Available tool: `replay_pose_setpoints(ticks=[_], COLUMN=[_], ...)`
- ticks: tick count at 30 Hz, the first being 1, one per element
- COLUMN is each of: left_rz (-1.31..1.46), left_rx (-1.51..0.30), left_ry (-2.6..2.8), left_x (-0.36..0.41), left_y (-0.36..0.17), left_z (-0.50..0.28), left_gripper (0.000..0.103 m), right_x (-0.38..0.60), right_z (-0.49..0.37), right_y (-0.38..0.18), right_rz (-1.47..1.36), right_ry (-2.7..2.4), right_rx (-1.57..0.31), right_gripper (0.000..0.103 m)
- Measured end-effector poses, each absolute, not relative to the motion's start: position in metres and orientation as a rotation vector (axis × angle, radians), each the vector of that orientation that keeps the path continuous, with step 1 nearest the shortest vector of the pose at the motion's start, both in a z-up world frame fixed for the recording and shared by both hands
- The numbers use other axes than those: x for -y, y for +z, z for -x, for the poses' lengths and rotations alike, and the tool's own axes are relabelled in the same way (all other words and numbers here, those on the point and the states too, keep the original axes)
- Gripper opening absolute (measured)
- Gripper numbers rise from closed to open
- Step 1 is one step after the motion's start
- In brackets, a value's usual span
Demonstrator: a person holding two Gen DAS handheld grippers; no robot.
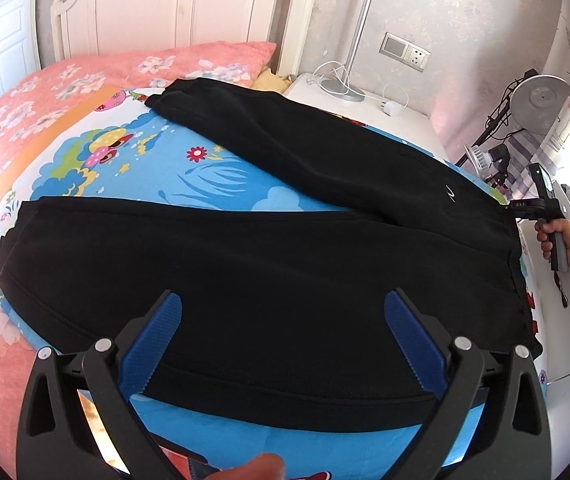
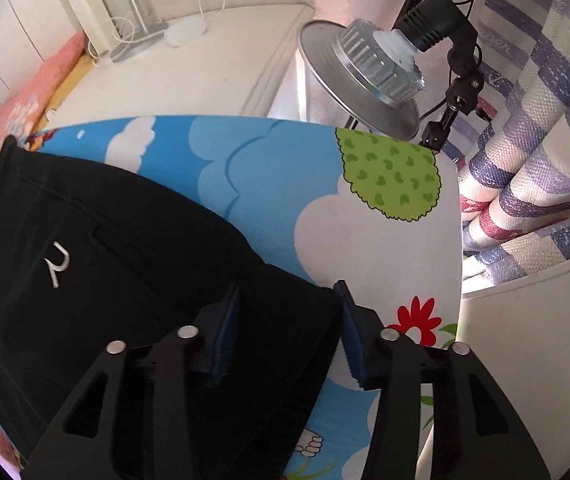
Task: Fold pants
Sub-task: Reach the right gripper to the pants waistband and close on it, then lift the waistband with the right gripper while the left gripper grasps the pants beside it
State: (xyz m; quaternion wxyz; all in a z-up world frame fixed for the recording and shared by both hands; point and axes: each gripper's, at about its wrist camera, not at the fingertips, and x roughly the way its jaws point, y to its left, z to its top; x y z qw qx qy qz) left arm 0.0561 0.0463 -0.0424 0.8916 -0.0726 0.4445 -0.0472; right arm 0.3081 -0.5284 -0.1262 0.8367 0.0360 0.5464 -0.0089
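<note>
Left gripper (image 1: 283,336) jaws open above pants (image 1: 245,248); right gripper (image 2: 289,324) jaws clamping waistband corner; lamp (image 2: 365,80) close ahead.

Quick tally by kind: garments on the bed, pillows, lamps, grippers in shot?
Black pants: 1
Pink floral pillow: 1
Lamps: 2, a silver pole lamp and a clamp lamp with a metal shade
Grippers: 2, the left gripper and the right gripper
Total: 6
</note>
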Motion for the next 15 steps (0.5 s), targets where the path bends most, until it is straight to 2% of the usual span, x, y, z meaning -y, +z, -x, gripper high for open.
replay_pose_setpoints(ticks=[5,9,13,15], left_rz=[0.143,0.217,0.391,0.49], left_rx=[-0.912,-0.929,-0.935,-0.956], left_ry=[-0.119,-0.221,-0.375,-0.44], left_x=[-0.041,-0.033,-0.032,-0.032], left_y=[-0.04,-0.036,-0.027,-0.029], left_z=[-0.062,-0.081,-0.118,-0.139], left_gripper=[0.101,0.101,0.1,0.094], right_x=[0.5,0.443,0.382,0.358], right_z=[-0.272,-0.204,-0.123,-0.083], right_y=[-0.072,-0.017,0.004,0.001], right_rz=[0.01,0.146,0.239,0.259], right_ry=[-0.018,-0.028,0.018,0.038], right_rx=[-0.98,-0.77,-0.613,-0.58], right_gripper=[0.035,0.035,0.035,0.034])
